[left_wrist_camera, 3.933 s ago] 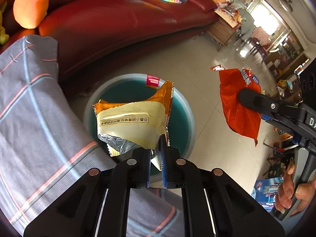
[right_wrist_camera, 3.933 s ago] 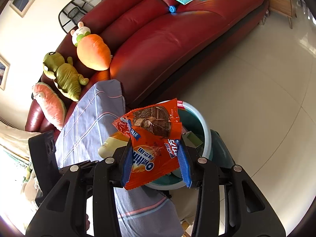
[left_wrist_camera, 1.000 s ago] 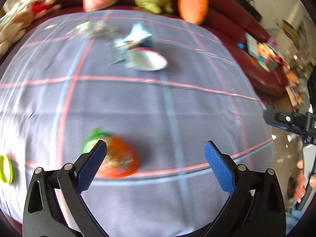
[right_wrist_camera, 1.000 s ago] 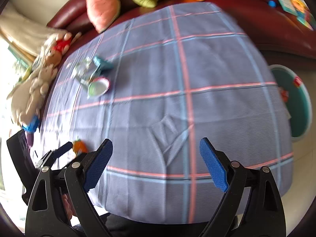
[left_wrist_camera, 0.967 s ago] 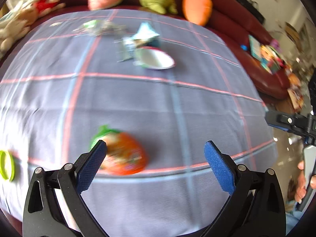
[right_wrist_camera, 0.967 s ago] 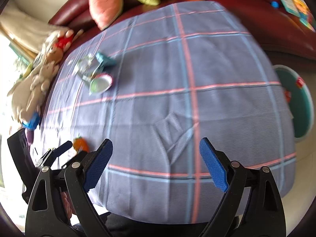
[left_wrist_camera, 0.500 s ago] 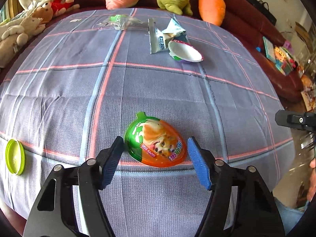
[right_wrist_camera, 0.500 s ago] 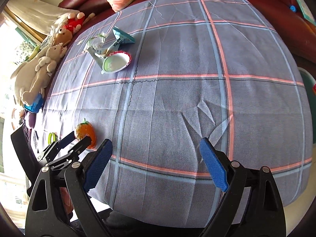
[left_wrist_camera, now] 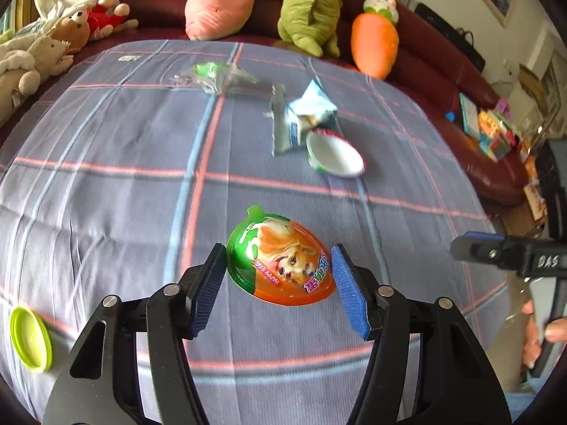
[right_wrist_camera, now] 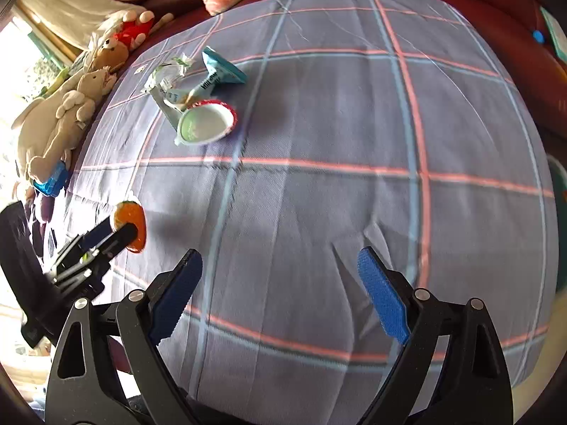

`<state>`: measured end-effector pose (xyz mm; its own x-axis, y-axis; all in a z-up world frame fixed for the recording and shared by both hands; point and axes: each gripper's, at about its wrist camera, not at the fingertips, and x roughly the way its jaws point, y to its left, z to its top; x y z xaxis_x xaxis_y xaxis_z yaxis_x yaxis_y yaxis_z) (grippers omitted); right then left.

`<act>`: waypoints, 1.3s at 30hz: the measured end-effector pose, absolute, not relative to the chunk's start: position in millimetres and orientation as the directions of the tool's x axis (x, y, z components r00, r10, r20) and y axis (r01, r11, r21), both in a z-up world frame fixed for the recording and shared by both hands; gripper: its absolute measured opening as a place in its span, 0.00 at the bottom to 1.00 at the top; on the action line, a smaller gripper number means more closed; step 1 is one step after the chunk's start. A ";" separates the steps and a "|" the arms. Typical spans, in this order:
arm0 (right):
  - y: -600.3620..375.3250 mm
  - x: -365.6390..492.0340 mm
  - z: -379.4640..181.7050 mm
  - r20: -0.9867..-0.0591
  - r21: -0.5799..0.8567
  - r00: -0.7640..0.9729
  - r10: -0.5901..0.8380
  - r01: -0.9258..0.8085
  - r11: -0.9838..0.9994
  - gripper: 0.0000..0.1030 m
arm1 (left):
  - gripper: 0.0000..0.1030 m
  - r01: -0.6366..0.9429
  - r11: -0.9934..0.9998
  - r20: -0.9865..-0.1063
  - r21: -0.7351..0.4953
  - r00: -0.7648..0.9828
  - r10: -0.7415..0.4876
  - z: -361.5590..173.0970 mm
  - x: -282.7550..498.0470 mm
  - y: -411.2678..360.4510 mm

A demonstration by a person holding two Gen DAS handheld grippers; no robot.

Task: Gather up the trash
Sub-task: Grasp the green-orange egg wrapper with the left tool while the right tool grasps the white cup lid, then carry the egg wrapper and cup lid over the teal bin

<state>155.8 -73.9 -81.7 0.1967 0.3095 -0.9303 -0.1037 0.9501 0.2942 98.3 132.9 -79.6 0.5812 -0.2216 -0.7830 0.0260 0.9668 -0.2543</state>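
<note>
An orange and green egg-shaped toy shell (left_wrist_camera: 281, 262) lies on the grey checked tablecloth (left_wrist_camera: 124, 184). My left gripper (left_wrist_camera: 278, 276) straddles it, one blue pad close on each side, touching or nearly so. In the right wrist view the egg shell (right_wrist_camera: 130, 226) shows between the left gripper's fingers (right_wrist_camera: 106, 233). My right gripper (right_wrist_camera: 280, 290) is open and empty above the cloth. An empty yoghurt cup (left_wrist_camera: 335, 156), a blue and silver wrapper (left_wrist_camera: 301, 120) and a clear green wrapper (left_wrist_camera: 216, 76) lie farther back.
A lime green lid (left_wrist_camera: 30, 336) lies at the near left edge. Stuffed toys (left_wrist_camera: 219, 0) line the red sofa (left_wrist_camera: 443, 71) behind the table. A sliver of the teal bin (right_wrist_camera: 560, 191) shows at the right beyond the table edge.
Both wrappers held 3.9 s ago are gone from the grippers. Both grippers have swung from the bin to the table. My left gripper has come down around the egg shell and narrowed on it.
</note>
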 end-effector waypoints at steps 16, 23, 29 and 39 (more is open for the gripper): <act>36.3 246.2 -105.4 -0.949 0.147 0.141 0.281 -0.592 0.792 0.83 | 0.60 -0.078 0.921 -0.764 -0.382 0.587 -0.268 -82.7 155.2 204.0; 55.5 253.0 -116.2 -0.950 0.125 0.122 0.287 -0.692 0.710 0.74 | 0.60 -0.089 0.915 -0.771 -0.394 0.574 -0.276 -89.2 165.3 203.5; 39.2 252.2 -111.9 -0.934 0.221 0.092 0.346 -0.613 0.758 0.56 | 0.60 -0.079 0.918 -0.778 -0.388 0.562 -0.280 -88.8 165.6 195.0; -46.2 228.9 -82.0 -0.905 0.300 0.177 0.386 -0.378 0.876 0.56 | 0.60 0.045 0.929 -0.773 -0.368 0.541 -0.332 -72.7 161.5 132.0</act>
<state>228.9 -46.2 -82.0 0.1770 0.3863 -0.9052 -0.3776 0.8760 0.3000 161.5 132.0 -72.7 0.5409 -0.3325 -0.7726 0.0453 0.9288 -0.3679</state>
